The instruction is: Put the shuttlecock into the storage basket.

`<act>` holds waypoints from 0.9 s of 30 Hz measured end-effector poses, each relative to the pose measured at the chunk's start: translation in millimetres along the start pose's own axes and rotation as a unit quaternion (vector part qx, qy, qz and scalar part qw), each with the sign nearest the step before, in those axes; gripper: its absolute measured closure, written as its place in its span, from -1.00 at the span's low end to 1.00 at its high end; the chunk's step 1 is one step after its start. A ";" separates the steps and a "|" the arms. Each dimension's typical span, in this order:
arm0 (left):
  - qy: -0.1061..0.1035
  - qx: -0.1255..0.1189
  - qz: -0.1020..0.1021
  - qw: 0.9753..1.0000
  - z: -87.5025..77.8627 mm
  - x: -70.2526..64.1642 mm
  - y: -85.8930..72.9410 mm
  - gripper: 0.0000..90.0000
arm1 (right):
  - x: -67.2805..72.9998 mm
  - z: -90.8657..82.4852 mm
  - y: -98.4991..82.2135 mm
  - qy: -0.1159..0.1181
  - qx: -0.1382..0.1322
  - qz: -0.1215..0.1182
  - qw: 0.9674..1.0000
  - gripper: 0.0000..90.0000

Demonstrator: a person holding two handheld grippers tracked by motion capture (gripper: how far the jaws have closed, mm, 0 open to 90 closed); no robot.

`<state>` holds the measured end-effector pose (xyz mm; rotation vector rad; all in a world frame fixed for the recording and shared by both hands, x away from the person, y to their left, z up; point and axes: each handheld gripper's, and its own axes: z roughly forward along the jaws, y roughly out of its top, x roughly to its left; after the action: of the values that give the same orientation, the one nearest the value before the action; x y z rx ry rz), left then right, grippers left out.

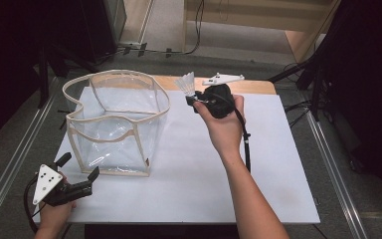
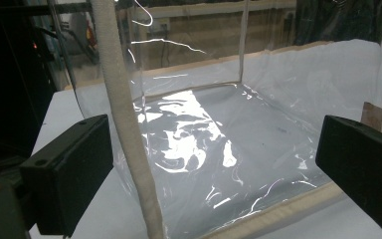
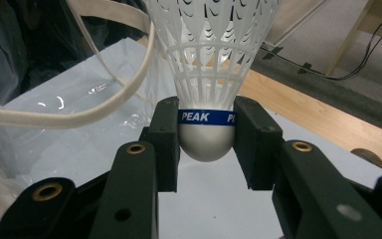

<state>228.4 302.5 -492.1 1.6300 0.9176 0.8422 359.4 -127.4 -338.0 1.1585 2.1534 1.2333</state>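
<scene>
1. The right gripper (image 3: 206,137) is clamped on the shuttlecock (image 3: 208,74), held just beside the clear bag's (image 1: 114,122) rim; the round cork could squirt free.
2. The left gripper (image 1: 79,172), jaws apart near the bag's corner, steadies nothing, so a nudge could collapse the floppy bag on the worktop (image 1: 219,189).

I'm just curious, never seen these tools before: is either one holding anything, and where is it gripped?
The right gripper holds a white shuttlecock, jaws pinching its rounded base at the blue band. The left gripper is open, holding nothing, near the clear bag.
</scene>
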 end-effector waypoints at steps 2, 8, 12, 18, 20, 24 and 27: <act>0.000 0.000 0.000 1.000 0.0 0.0 0.0 -0.95 | 2.1 -0.2 1.3 -0.001 -0.003 -0.001 1.000 0.38; 0.000 0.000 0.000 1.000 -0.2 0.1 0.0 -0.95 | 6.4 0.9 3.9 0.004 -0.010 -0.004 1.000 0.38; 0.000 -0.001 -0.001 1.000 -0.1 0.0 0.0 -0.95 | 9.3 1.0 6.1 0.010 -0.014 -0.005 1.000 0.38; 0.000 -0.001 -0.001 1.000 0.0 -0.1 0.0 -0.95 | 13.9 2.3 9.7 0.017 -0.019 -0.007 1.000 0.38; 0.000 -0.001 -0.001 1.000 0.0 -0.1 0.0 -0.95 | 15.5 2.8 10.6 0.019 -0.018 -0.008 1.000 0.39; -0.001 -0.001 -0.001 1.000 -0.1 0.0 0.0 -0.95 | 18.9 5.0 12.8 0.026 -0.019 -0.010 0.999 0.39; -0.001 -0.001 -0.001 1.000 -0.1 0.1 0.0 -0.95 | 21.1 6.1 14.4 0.029 -0.021 -0.011 0.999 0.39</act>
<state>228.4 302.6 -492.1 1.6281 0.9168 0.8398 357.9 -103.2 -327.9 1.0909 2.1661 1.3121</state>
